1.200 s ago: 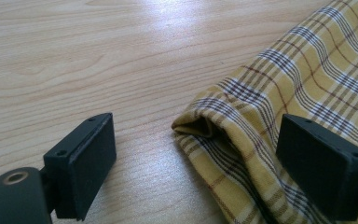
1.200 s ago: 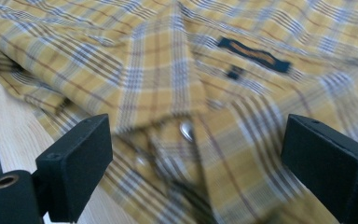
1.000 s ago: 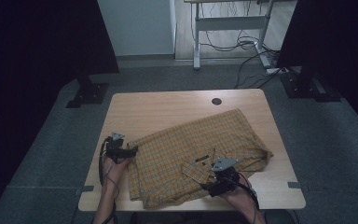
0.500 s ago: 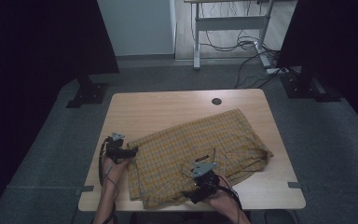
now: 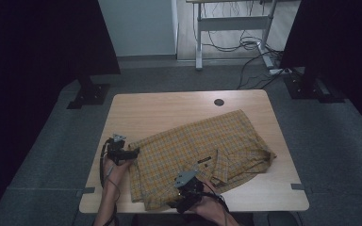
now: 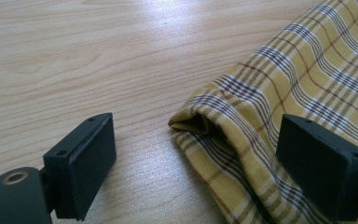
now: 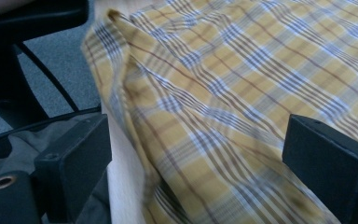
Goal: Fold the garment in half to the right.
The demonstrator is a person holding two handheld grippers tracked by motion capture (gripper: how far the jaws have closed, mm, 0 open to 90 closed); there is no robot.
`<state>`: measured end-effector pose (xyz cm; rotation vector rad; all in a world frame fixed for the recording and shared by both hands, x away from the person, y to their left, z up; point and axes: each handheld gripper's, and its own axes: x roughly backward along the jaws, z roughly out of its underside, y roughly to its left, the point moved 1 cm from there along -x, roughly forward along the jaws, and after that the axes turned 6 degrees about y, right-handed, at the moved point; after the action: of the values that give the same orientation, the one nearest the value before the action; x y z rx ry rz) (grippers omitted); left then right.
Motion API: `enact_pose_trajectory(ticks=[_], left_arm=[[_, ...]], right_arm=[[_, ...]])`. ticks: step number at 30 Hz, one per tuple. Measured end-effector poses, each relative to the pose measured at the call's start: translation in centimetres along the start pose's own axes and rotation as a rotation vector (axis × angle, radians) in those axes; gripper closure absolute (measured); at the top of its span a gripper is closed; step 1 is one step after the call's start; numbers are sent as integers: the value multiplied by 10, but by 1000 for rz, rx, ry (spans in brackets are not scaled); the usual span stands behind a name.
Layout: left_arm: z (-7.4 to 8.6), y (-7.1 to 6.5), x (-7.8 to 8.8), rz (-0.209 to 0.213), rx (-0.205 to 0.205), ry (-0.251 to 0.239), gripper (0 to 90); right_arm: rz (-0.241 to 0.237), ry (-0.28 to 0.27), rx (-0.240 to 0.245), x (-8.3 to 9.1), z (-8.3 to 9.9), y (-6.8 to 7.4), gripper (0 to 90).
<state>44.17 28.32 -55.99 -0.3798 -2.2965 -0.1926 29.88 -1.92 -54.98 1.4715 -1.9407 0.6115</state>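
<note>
A yellow plaid shirt lies spread across the near half of the wooden table. At the shirt's left edge my left gripper stands open. In the left gripper view a folded corner of the shirt lies between the jaws of the left gripper, resting on the wood. My right gripper is at the table's front edge over the shirt's near left part. In the right gripper view the right gripper is open, with the shirt and its hem at the table edge between the jaws.
A round cable hole sits near the table's far edge. Bare wood runs along the back and left of the shirt. Black panels on stands flank the table, and a desk with loose cables stands behind. A dark chair part lies below the table edge.
My right gripper has moved left along the shirt toward the table's front edge. The left gripper has stayed at the shirt's left corner.
</note>
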Motion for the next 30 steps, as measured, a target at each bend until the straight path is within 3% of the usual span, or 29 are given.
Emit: enact_pose_trajectory(ticks=[11, 16, 23, 28, 30], left_arm=[[0, 0, 0, 2, -2, -1, 124], [1, -1, 1, 5, -2, -2, 125], [1, 0, 1, 13, 0, -4, 124], [1, 1, 1, 24, 5, -7, 119], [1, 1, 2, 26, 9, -8, 121]], right_arm=[[-31, 27, 50, -30, -20, 16, 76], [-22, 59, 63, -43, -31, 21, 81], [12, 63, 65, -54, -44, 21, 85], [9, 82, 66, -60, -47, 22, 90], [-10, 79, 39, -62, -46, 20, 129]])
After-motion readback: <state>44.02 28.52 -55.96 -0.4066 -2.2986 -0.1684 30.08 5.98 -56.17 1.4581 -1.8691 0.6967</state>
